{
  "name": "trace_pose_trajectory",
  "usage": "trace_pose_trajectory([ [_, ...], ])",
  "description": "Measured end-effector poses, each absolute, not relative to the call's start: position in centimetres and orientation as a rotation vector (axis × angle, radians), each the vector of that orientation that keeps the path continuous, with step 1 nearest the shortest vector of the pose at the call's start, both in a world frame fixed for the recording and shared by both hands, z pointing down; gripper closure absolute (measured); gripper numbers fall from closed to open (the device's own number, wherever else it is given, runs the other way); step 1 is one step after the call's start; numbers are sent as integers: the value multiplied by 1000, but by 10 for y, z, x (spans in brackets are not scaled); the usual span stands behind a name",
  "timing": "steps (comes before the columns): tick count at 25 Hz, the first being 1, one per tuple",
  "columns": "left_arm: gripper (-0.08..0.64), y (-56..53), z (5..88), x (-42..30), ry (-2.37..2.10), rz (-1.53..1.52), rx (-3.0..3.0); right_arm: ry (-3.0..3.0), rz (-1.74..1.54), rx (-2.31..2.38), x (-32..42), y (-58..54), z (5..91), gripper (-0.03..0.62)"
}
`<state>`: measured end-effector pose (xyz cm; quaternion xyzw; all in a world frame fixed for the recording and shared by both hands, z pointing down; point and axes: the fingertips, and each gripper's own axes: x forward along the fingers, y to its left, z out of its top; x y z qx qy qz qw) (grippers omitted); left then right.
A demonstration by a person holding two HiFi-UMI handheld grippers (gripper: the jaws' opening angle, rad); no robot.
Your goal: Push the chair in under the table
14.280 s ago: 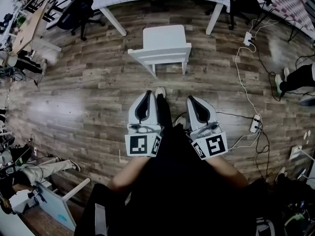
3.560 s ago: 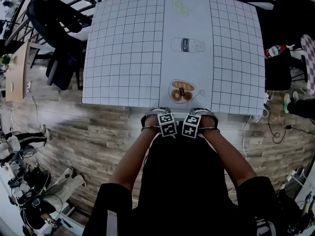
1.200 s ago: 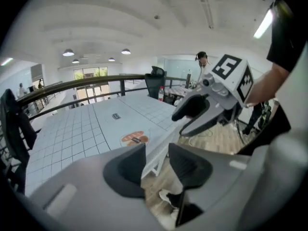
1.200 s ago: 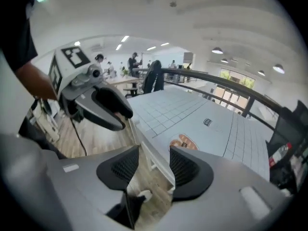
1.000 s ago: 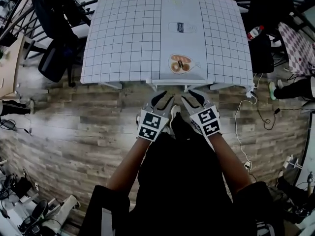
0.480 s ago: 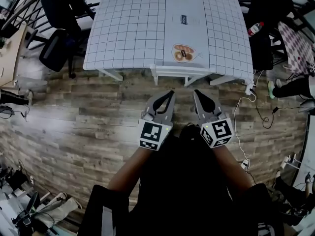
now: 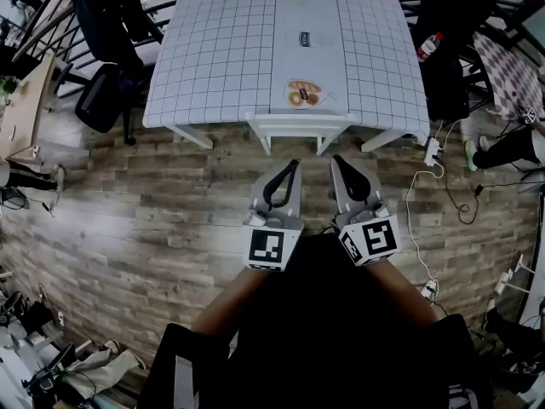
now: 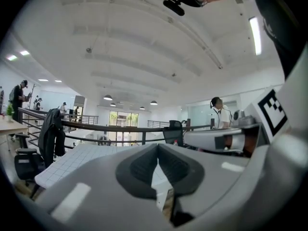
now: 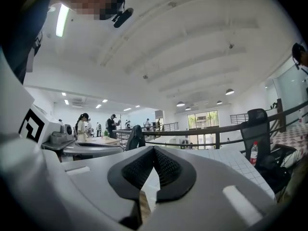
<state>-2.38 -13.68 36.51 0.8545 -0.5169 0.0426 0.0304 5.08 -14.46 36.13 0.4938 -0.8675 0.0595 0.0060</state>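
The white chair point(image 7: 298, 126) stands tucked under the table point(image 7: 213, 66), and only its backrest shows at the near edge. A white grid cloth covers the table, which also appears in the left gripper view point(image 8: 82, 160) and the right gripper view point(image 9: 231, 160). My left gripper point(image 7: 295, 164) and right gripper point(image 7: 335, 159) hover side by side over the wood floor, a short way back from the backrest and not touching it. Both are shut with nothing between the pads, as the left gripper point(image 8: 157, 150) and the right gripper point(image 9: 154, 150) show in their own views, pointing level over the tabletop.
Black office chairs stand at the table's left point(image 7: 106, 32) and right point(image 7: 447, 15), with a bottle point(image 7: 428, 47) beside the right one. A power strip point(image 7: 431, 152) and cables lie on the floor to the right. A railing point(image 8: 96, 127) and people are beyond the table.
Both grippers have drawn back from the chair's backrest, shut their jaws and risen. The table and chair now sit farther away in the head view.
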Motion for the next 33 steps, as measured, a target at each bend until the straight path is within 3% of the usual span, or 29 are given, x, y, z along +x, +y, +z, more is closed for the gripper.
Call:
trace_pose_trajectory([
  [5,549,-135,334,26,-1601,134,2686,-2723,177,1680,110,-147,329,595],
  [14,549,-138,326,46,-1612,210,2736,-2735,155,1696,120,-140,324,595],
  [23,549,-144,341,-18,-1586,134,2698,-2647,140,1699,70,-152,336,595],
  [33,549,-144,310,-9,-1549,105,2722,-2621,160,1713,75,-154,316,595],
])
